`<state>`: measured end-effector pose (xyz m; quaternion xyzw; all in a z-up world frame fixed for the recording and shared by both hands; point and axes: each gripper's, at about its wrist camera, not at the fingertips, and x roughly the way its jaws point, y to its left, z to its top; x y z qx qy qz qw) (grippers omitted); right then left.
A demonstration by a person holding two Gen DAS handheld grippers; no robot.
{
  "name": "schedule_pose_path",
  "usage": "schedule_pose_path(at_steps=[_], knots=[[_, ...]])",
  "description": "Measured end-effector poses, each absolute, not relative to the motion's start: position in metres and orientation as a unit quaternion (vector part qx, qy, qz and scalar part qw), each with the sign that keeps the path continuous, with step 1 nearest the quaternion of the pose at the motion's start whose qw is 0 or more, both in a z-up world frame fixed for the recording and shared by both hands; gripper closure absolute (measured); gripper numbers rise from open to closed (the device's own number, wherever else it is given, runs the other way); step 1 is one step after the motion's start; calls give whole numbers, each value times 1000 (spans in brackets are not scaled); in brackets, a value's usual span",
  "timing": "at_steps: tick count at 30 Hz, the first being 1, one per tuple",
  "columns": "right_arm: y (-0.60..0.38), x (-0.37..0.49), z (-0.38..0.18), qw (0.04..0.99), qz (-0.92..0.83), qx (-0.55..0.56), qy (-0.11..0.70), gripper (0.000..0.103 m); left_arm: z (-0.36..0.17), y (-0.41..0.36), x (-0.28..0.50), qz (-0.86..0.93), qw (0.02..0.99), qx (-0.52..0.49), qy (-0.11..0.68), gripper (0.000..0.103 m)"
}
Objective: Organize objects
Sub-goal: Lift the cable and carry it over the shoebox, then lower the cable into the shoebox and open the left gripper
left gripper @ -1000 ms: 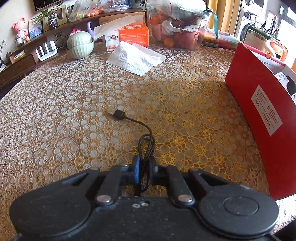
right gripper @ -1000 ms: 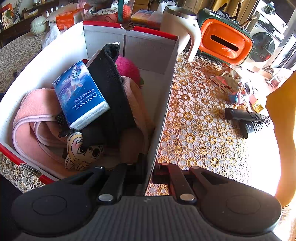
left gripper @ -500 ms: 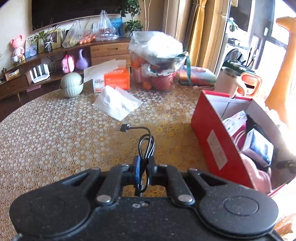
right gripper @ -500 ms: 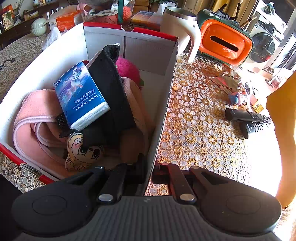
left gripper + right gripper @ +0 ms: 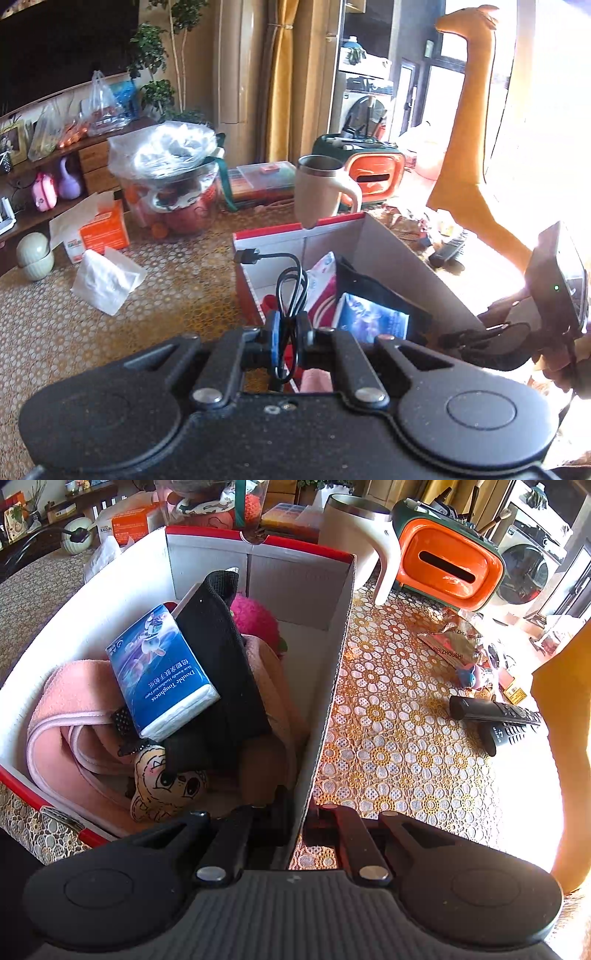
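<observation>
- The left gripper [image 5: 287,334] is pinching a coiled black cable [image 5: 290,286]; the loops are rising from between its closed fingers, and the plug end is jutting up and to the left.
- Directly ahead of this gripper, and below the cable, the box [image 5: 295,236] is standing open; the cable is hanging over its near left corner, not yet inside.
- The right gripper [image 5: 301,821] is clamping the box's right wall [image 5: 332,686], one finger inside and one outside, seemingly steadying it.
- Ahead and left of the right gripper, the box is already holding a blue tissue pack [image 5: 162,670], a black cloth [image 5: 221,672], a pink towel [image 5: 66,698], a pink ball [image 5: 255,618] and a small doll [image 5: 162,779].
- Judged from this, the task is well under way: several items are packed, and the cable appears to be the item in hand, needing lowering and release.
- To the right of the right gripper, two remotes [image 5: 495,716] and a wrapper [image 5: 448,644] are lying loose on the table [image 5: 399,716]; these may be left to sort.
- To the left of the left gripper, a loose tissue [image 5: 107,277] and an orange tissue box [image 5: 103,232] are sitting on the table; whether they belong in the box cannot be told.
- Beyond the box's far wall, a mug [image 5: 321,190] and an orange case [image 5: 376,173] are standing.
</observation>
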<state>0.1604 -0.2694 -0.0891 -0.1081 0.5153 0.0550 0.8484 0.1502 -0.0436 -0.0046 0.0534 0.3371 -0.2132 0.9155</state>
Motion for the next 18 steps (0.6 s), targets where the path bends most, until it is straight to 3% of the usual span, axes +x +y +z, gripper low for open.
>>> schedule_pose_path(at_steps=[18], knots=[[-270, 161, -89, 849, 56, -106, 514, 97, -45, -143, 156, -274, 886, 123, 354, 96]])
